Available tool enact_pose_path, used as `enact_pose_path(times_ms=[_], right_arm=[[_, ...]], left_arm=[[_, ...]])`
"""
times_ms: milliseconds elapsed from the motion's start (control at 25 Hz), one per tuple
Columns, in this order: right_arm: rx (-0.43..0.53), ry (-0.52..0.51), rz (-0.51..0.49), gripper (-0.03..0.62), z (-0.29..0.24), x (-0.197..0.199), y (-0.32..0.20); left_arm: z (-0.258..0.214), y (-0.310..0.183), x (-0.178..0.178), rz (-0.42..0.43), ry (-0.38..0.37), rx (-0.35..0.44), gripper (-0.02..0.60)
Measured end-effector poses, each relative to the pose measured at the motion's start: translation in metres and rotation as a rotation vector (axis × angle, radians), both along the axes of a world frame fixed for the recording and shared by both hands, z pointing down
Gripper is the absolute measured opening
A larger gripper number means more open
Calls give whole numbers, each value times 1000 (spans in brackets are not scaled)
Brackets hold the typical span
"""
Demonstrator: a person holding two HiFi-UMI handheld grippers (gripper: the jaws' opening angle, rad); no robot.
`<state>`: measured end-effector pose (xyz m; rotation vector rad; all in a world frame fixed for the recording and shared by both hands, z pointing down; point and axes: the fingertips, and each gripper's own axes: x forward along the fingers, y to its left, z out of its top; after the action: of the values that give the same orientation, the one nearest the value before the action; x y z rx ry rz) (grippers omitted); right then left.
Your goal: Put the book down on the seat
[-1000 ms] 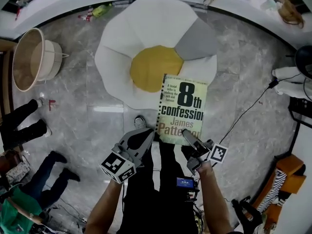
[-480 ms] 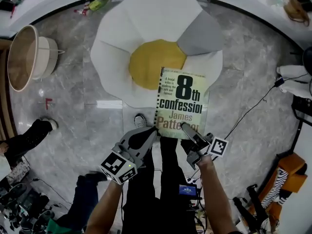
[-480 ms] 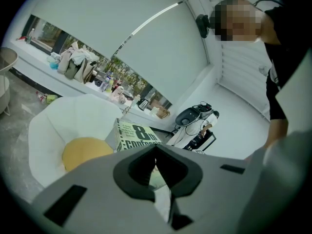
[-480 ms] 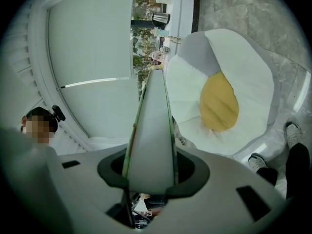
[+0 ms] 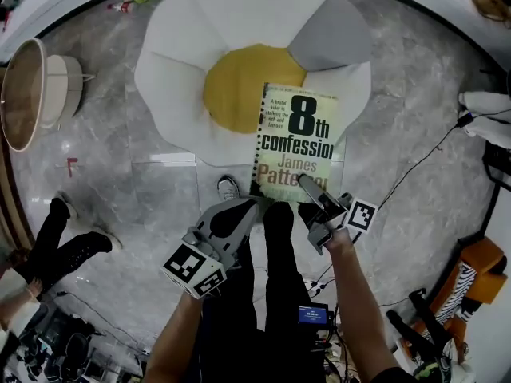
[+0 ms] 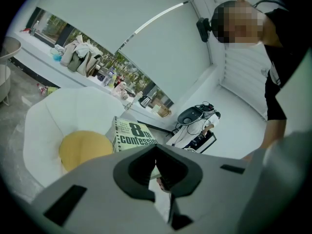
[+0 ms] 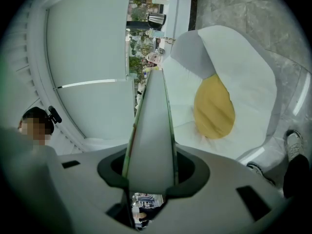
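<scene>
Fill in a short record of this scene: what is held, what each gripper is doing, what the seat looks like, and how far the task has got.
Held thing: book, front cover up
Right gripper: shut on the book's near edge
Left gripper: at the book's near left corner; grip unclear
Seat: flower-shaped, white, with one grey petal and a yellow centre
Book's place: over the seat's near right side in the head view
Task stage: book not yet released

Head view looks steeply down; gripper views close along jaws; all share seat
</scene>
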<state>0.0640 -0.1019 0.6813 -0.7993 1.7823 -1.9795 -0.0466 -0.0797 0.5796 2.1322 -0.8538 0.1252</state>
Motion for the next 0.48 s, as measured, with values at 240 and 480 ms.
enact_pose_path(times_ms=[240,480], right_arm=[[-14,24,14,176,43,5,-8],[-54,31,34,176,98,-3,-24]], left_arm=[[23,7,4,9,-2,-22,12],[52,7,7,30,-4,-58,12]])
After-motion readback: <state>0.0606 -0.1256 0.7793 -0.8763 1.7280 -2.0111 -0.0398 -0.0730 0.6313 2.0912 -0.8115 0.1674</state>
